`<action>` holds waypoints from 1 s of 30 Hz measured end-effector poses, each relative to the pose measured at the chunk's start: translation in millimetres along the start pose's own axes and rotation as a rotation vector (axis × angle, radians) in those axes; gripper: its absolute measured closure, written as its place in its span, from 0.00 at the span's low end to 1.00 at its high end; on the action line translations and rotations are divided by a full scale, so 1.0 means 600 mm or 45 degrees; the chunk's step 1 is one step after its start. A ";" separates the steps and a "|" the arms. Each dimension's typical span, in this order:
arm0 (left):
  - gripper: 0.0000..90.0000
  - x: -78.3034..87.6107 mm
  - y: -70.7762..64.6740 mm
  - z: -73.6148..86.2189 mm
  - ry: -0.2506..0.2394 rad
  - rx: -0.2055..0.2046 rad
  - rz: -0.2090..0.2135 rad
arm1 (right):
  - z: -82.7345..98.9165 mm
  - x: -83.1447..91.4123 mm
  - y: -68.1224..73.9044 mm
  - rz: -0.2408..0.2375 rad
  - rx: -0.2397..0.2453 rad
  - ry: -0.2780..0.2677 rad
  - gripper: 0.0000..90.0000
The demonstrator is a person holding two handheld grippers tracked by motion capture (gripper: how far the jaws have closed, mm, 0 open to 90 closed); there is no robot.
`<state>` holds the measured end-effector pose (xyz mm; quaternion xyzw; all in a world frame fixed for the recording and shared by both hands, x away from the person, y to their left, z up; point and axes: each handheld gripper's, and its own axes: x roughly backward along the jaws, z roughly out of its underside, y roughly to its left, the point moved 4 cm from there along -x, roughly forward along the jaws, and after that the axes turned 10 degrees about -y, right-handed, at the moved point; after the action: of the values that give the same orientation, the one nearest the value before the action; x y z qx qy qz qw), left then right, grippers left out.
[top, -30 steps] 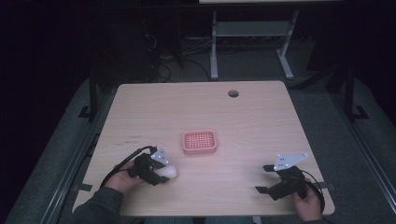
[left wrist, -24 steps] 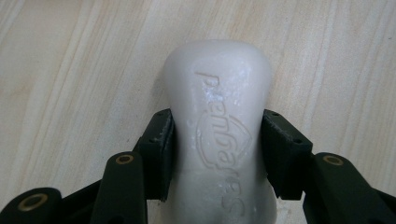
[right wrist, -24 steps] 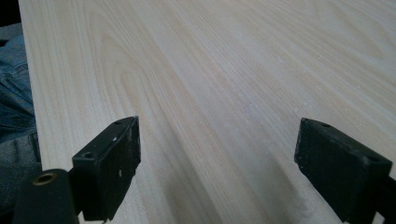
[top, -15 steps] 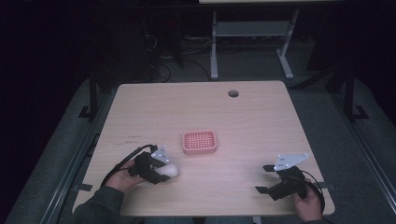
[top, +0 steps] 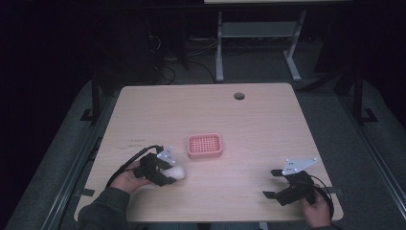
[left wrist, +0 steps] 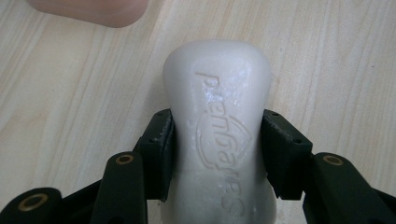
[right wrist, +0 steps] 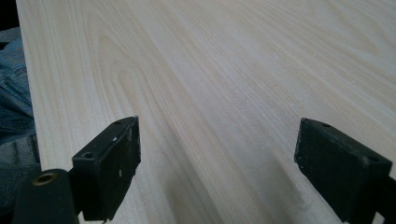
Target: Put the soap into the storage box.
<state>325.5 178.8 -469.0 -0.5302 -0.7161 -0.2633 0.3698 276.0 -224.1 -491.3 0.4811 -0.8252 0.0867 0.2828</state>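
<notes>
left gripper [top: 168,176]: sitting at the near-left part of the table, jaws clamping a white soap bar [top: 176,172] from both sides; a hand [top: 125,178] in a dark green sleeve is holding it from behind.
left gripper view: the two black pads [left wrist: 161,149] are pressing flat against the long sides of the bar [left wrist: 219,121]; the bar is sticking out well past the jaw tips, embossed lettering facing up, looks like a brand name but I'm not reading it with any confidence.
soap bar height: lying on or just over the wood; contact is hard to call from either view.
right gripper [top: 270,184]: resting at the near-right corner of the table, held by the other hand [top: 318,211], grey three-cornered plate on top.
right gripper view: jaws are standing wide apart with bare wood grain between them, gripping nothing [right wrist: 233,168]; blue denim is showing past the table edge at the left.
soap dish [top: 205,145]: pink, slotted, sitting near the middle of the table [top: 287,124], just far-right of the soap bar and apart from it; its pink rim [left wrist: 88,11] is peeking in at the top of the left gripper view.
table hole [top: 239,96]: round cable port near the far edge, right of centre.
grippers: well apart from each other, one at each near corner.
</notes>
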 end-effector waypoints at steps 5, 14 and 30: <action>0.55 -0.003 0.003 -0.001 0.003 0.012 0.006 | 0.001 0.002 -0.001 0.006 -0.007 -0.007 0.16; 0.55 0.003 0.011 -0.019 0.007 0.000 0.005 | 0.001 0.004 -0.003 0.005 -0.008 -0.016 0.16; 0.55 0.002 0.025 -0.036 0.068 -0.027 0.020 | 0.001 0.006 -0.002 -0.001 -0.010 -0.027 0.16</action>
<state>345.2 167.2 -455.6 -0.5325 -0.6989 -0.2823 0.3850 275.5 -228.0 -489.8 0.4812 -0.8283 0.0782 0.2762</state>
